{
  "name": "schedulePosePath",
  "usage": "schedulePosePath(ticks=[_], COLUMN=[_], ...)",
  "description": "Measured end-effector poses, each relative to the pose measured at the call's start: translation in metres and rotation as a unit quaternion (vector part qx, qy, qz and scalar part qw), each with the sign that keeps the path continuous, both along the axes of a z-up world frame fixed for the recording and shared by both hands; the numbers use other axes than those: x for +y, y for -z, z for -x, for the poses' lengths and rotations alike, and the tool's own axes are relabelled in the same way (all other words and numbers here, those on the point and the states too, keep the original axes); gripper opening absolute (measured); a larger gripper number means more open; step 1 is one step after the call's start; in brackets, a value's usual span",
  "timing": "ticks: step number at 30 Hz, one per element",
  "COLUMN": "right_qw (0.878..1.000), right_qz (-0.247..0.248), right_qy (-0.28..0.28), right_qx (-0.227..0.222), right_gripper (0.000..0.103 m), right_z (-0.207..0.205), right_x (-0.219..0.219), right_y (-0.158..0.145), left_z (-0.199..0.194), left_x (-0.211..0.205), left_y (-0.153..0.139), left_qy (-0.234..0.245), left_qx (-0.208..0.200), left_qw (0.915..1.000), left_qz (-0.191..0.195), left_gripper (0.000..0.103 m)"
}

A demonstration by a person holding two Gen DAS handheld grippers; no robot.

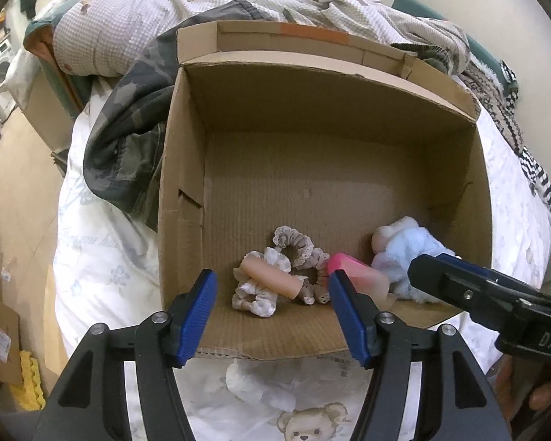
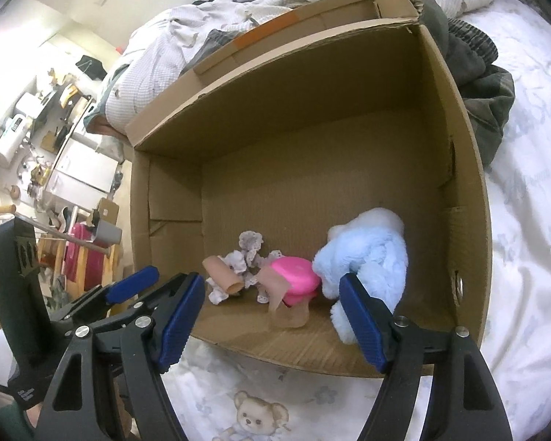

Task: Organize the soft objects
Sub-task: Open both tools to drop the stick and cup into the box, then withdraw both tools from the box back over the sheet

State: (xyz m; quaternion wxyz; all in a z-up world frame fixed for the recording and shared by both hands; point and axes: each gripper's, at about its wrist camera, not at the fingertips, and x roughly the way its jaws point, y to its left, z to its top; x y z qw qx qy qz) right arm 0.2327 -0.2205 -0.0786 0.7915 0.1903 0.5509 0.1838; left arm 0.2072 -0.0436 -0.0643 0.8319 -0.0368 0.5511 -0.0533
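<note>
An open cardboard box sits on the bed. Inside near its front wall lie lace scrunchies, a beige tube-shaped piece, a pink item and a light blue plush toy. My left gripper is open and empty at the box's front edge. My right gripper is open and empty, its right finger in front of the plush. The right gripper also shows in the left wrist view.
A white bear-print sheet covers the bed. A crumpled duvet and dark camouflage clothing lie behind and beside the box. A white cloth lies before the box. Room clutter stands off the bed.
</note>
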Motion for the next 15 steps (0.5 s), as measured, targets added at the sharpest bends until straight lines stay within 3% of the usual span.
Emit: schedulePosePath(ticks=[15], right_qw=[1.0], right_qz=[0.018], right_qy=[0.002], right_qx=[-0.012], right_gripper=[0.08], right_z=[0.014], right_x=[-0.001], right_y=[-0.008], left_z=[0.026], left_x=[0.015], left_y=[-0.016], left_qy=[-0.006], left_qx=[-0.03], left_qw=[0.9992], left_qz=[-0.024], left_gripper=[0.06])
